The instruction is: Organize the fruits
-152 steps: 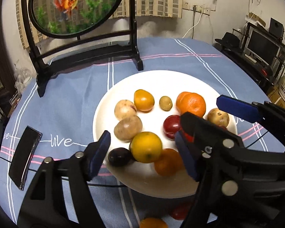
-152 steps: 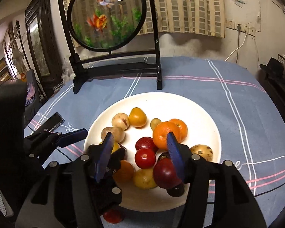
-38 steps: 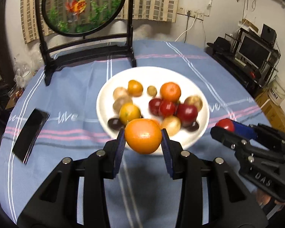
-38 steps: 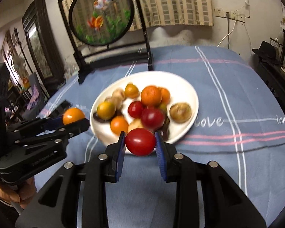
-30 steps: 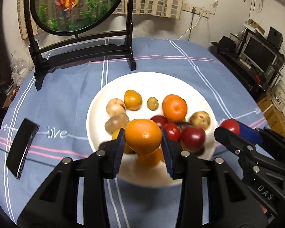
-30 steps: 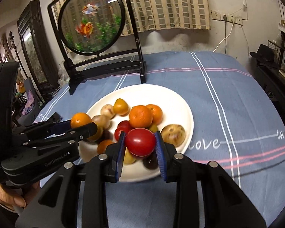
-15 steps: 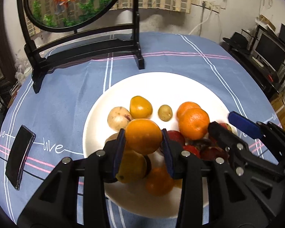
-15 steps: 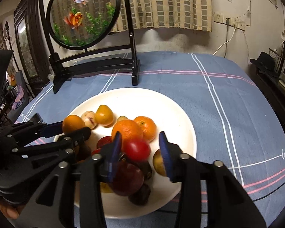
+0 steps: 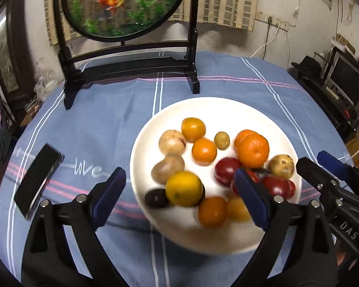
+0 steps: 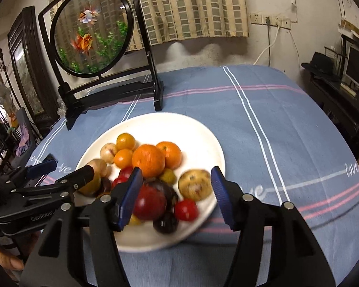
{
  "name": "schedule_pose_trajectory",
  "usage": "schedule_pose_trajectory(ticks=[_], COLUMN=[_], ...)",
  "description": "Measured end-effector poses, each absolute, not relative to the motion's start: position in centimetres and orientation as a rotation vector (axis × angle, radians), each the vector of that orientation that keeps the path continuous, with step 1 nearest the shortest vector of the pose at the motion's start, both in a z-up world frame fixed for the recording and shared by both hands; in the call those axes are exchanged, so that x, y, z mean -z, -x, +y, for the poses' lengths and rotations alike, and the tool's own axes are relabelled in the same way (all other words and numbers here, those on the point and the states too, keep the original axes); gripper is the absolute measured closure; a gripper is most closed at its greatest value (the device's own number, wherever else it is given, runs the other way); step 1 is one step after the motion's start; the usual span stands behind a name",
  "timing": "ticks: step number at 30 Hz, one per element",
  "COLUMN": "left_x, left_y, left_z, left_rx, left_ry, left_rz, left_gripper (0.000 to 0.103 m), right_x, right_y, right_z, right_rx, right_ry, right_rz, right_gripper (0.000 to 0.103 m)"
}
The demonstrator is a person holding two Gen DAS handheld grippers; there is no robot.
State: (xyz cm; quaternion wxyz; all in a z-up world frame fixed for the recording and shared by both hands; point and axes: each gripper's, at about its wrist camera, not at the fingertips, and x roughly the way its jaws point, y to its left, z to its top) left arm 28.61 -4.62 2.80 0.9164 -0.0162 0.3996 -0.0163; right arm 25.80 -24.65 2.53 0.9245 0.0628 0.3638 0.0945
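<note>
Left wrist view alone shows a phone [image 9: 37, 183] (dark, beside the plate [image 9: 227, 110]).

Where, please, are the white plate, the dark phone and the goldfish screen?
white plate [image 9: 217, 110], left wrist view, bare far rim.
dark phone [image 9: 38, 179], left wrist view, middle of its face.
goldfish screen [image 10: 93, 40], right wrist view, round panel's centre.

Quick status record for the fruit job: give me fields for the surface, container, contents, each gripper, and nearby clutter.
surface: blue striped tablecloth
container: white plate
contents: oranges, red, yellow, dark and brownish fruits, all on the plate; large orange near centre
left gripper: jaws opening, nothing pressed between pads
right gripper: jaws opening, nothing gripped
clutter: black phone left of plate; round goldfish screen behind it
</note>
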Motion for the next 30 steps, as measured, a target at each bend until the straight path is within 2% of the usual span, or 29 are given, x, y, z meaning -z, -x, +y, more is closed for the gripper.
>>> schedule_pose_trajectory(ticks=[16,30], left_x=[-1.3,-0.3], left_y=[-18.5,-13.7], left_z=[-4.3,-2.7], left_rx=[-0.001,-0.011], left_ry=[0.012,0.023], left_rz=[0.82,0.836], left_gripper=[0.006,0.006], right_x=[-0.9,0.8], right_y=[-14.6,-11.7], right_z=[-22.8,-22.5], right_rx=[-0.206,-0.179], right_ry=[-0.011,-0.029], right_rz=[0.804,0.823], right_gripper=[0.04,0.04])
